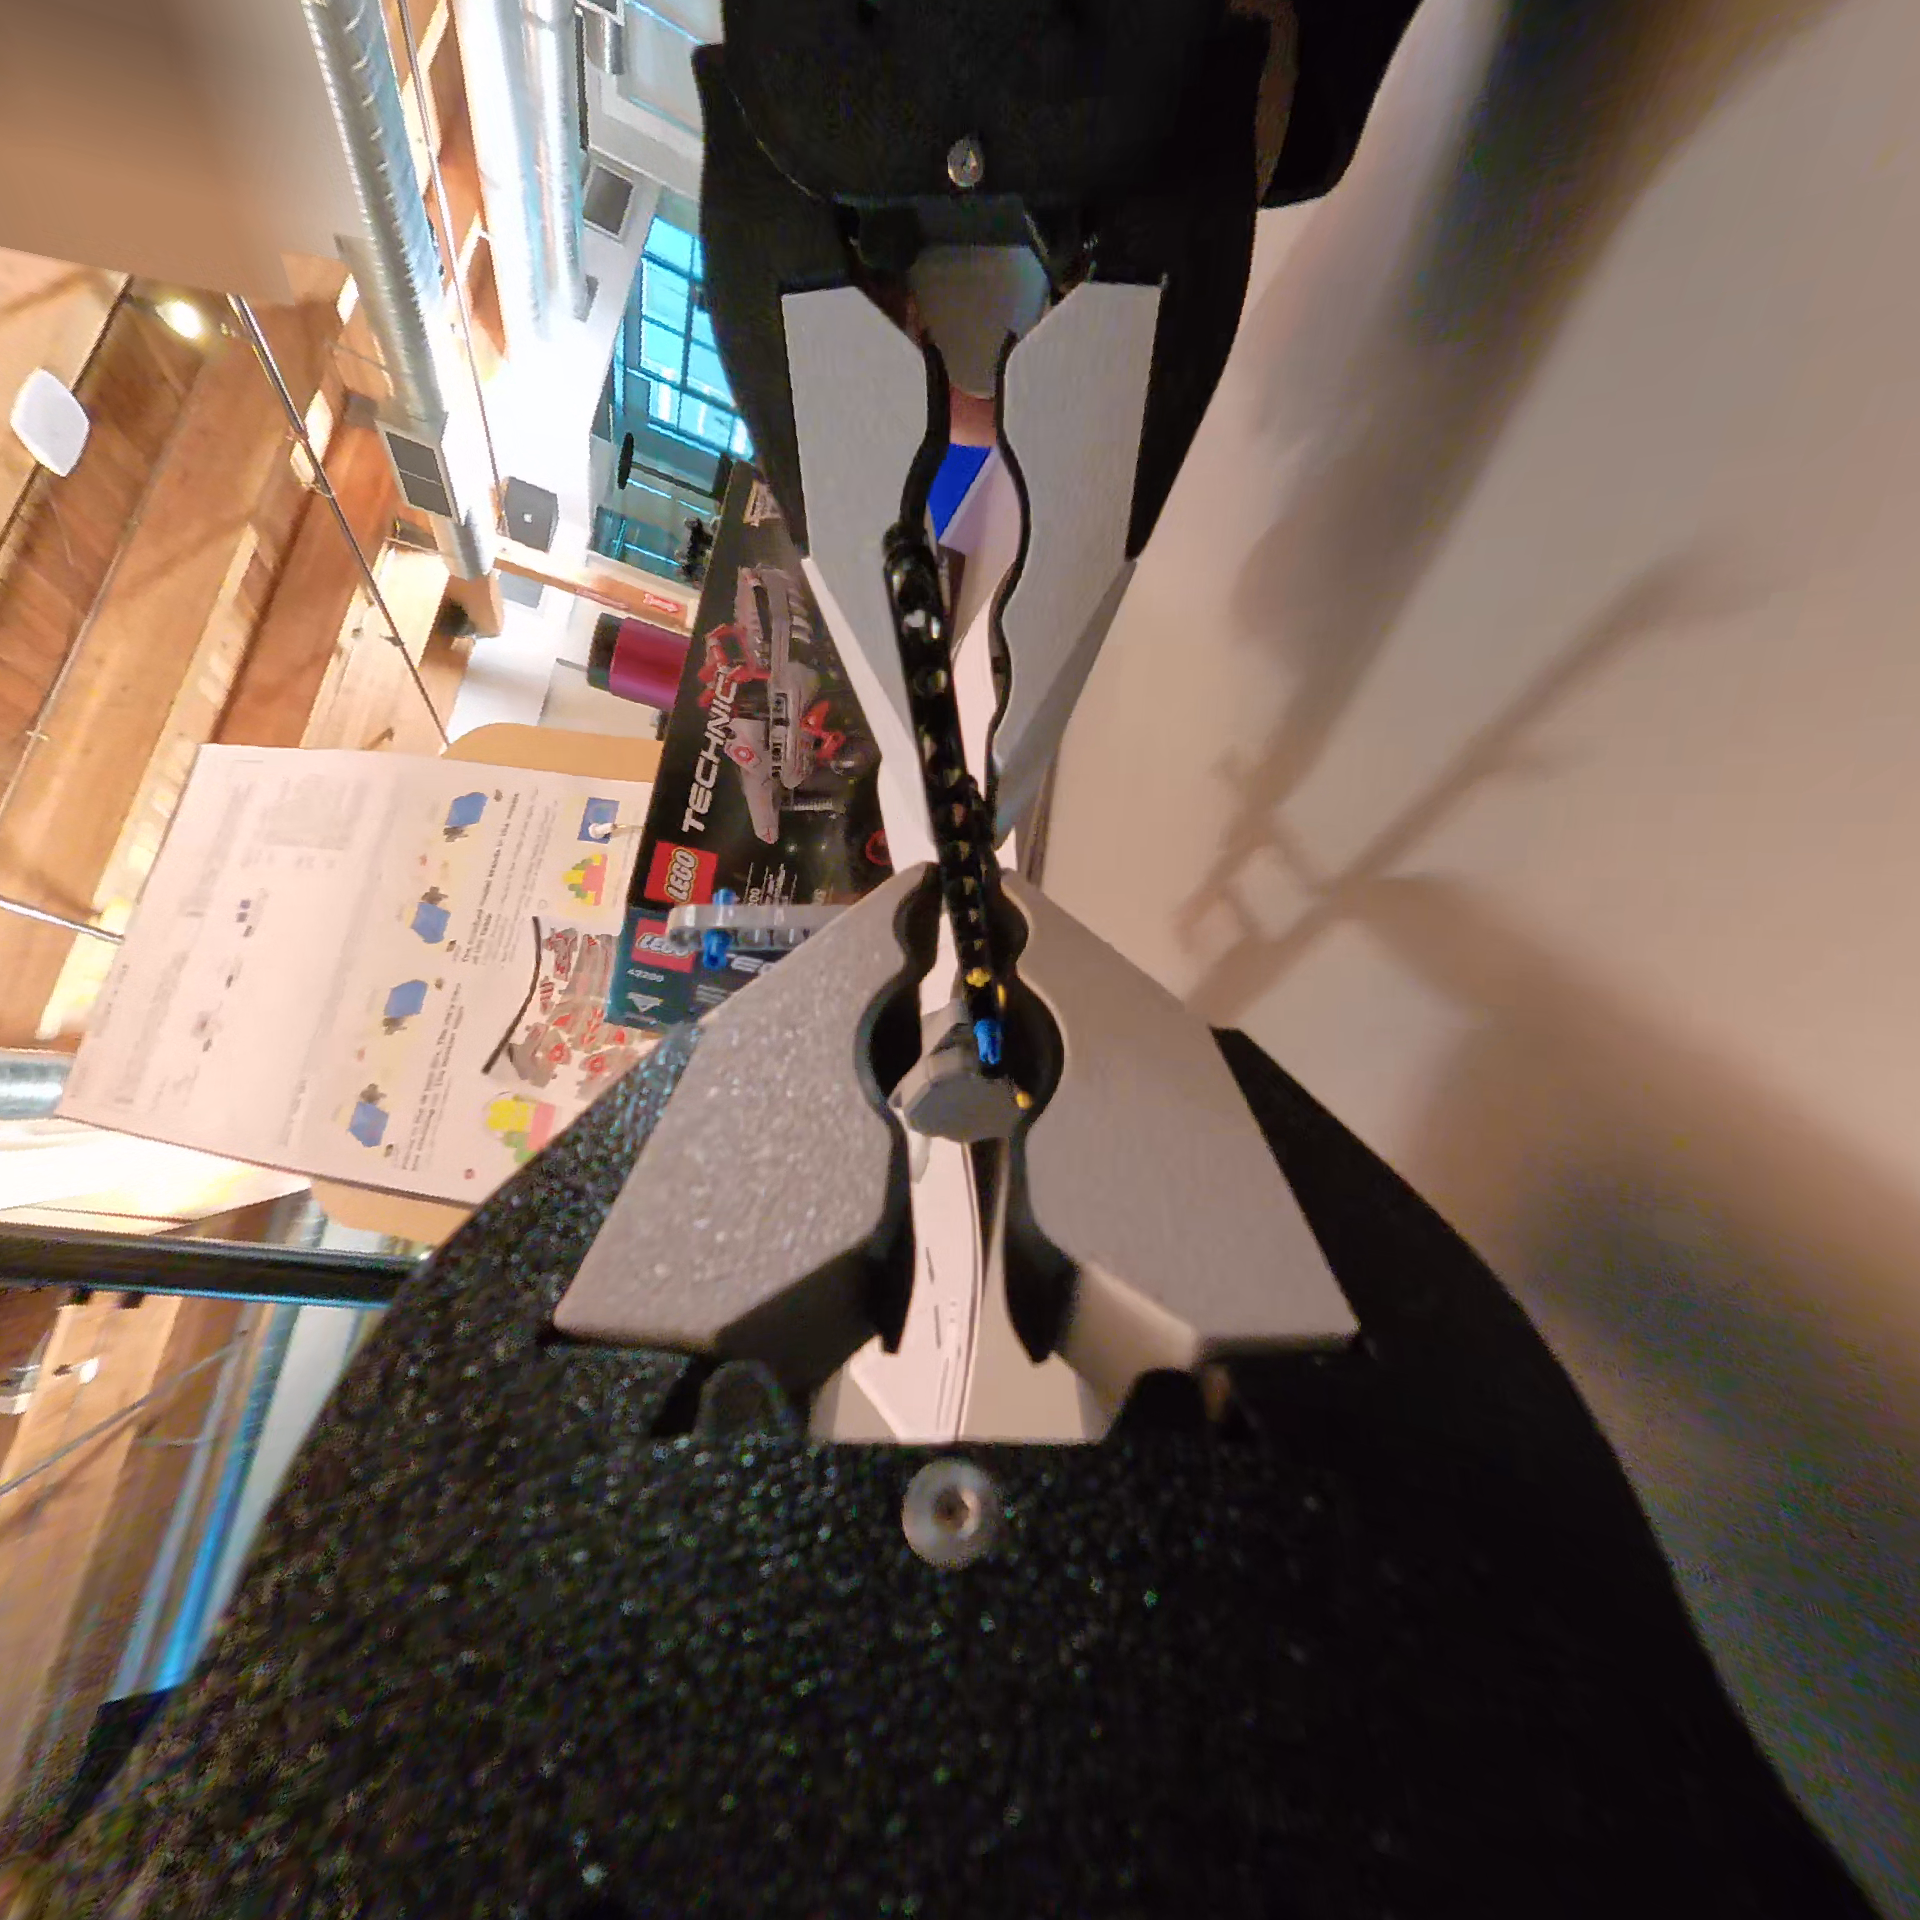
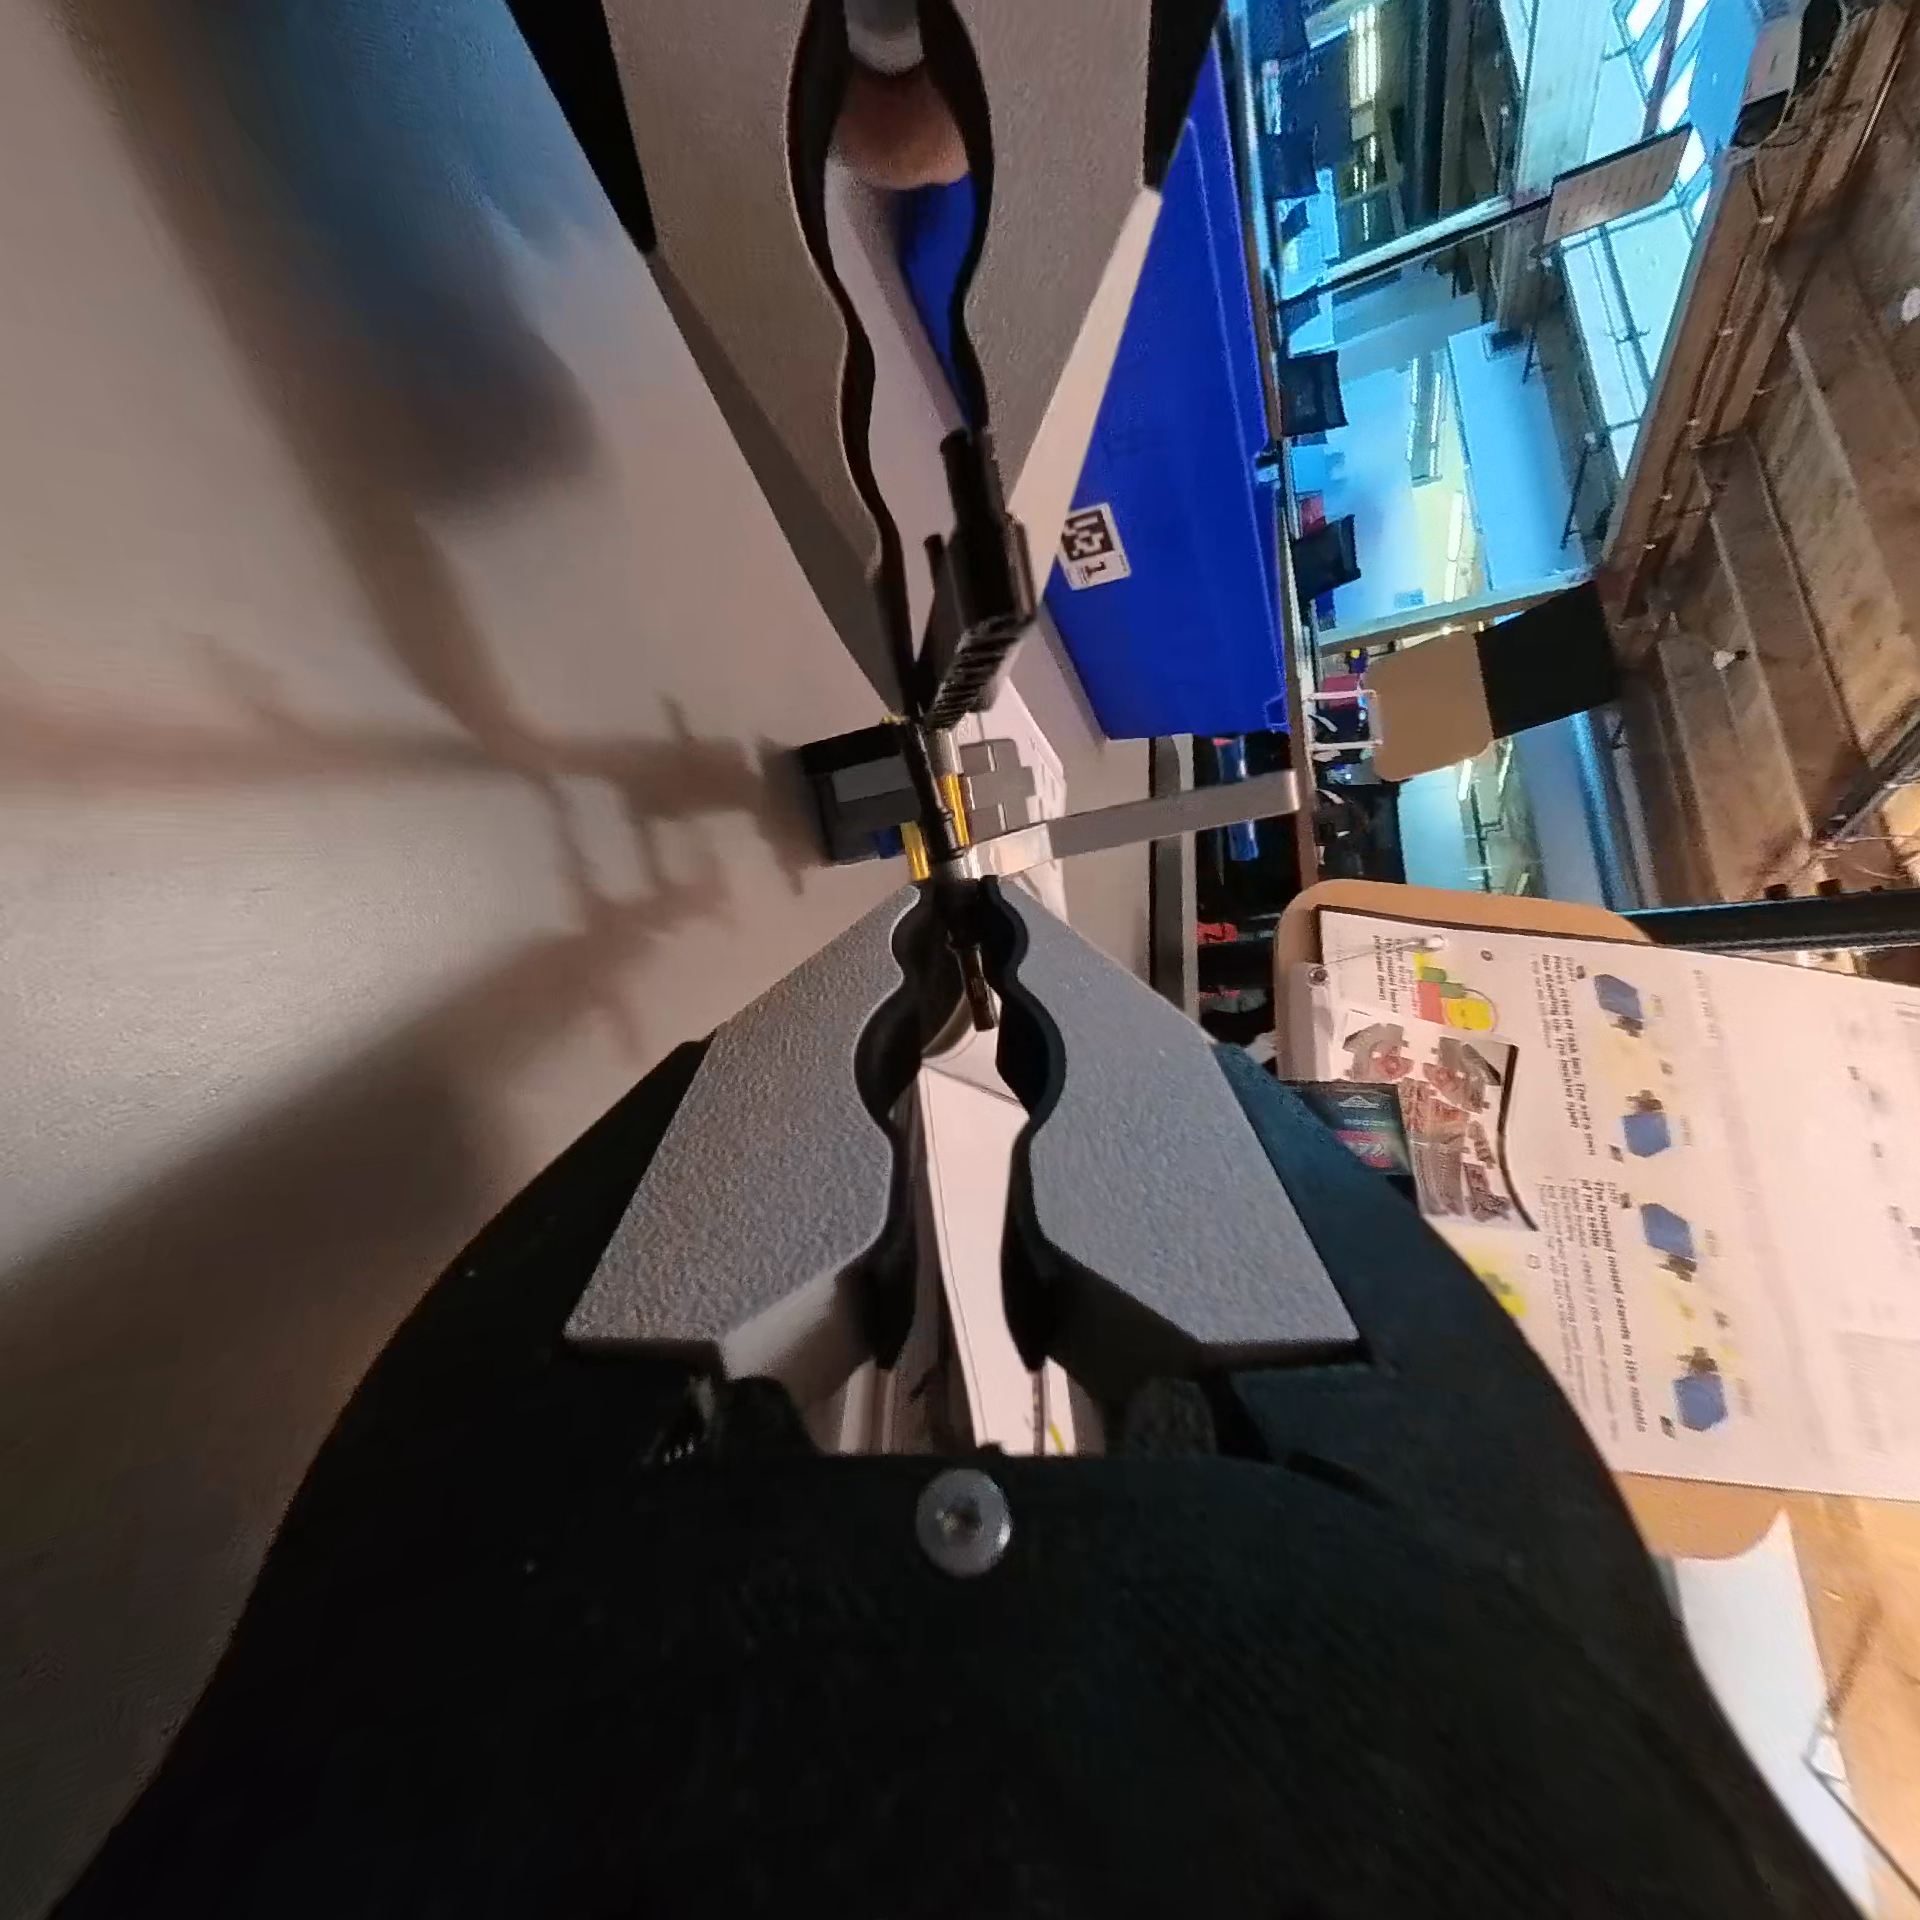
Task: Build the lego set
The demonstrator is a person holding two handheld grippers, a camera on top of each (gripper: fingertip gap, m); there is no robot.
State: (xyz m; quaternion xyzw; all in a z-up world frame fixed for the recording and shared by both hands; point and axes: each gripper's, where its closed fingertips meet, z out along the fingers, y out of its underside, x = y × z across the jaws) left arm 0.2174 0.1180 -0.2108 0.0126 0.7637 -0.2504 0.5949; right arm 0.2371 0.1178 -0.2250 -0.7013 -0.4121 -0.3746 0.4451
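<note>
A long black Technic beam (image 1: 940,727) studded with yellow pins runs between the two grippers, which face each other tip to tip above the white table (image 1: 1507,727). My left gripper (image 1: 961,894) is shut on its near end, where a grey piece with a blue pin (image 1: 961,1081) sits between the jaws. My right gripper (image 1: 971,821) closes on the beam from the far side. In the right wrist view, my right gripper (image 2: 951,894) is shut on a thin black part of the assembly (image 2: 914,800), which is black, grey and yellow. The left gripper (image 2: 940,707) holds the black beam (image 2: 977,592) above it.
A grey beam (image 2: 1174,821) sticks out sideways from the assembly. A blue bin (image 2: 1164,468) stands beyond the grippers. The Lego box (image 1: 748,790) and a printed instruction sheet (image 1: 343,966) stand upright at the table's edge. The sheet also shows in the right wrist view (image 2: 1662,1195).
</note>
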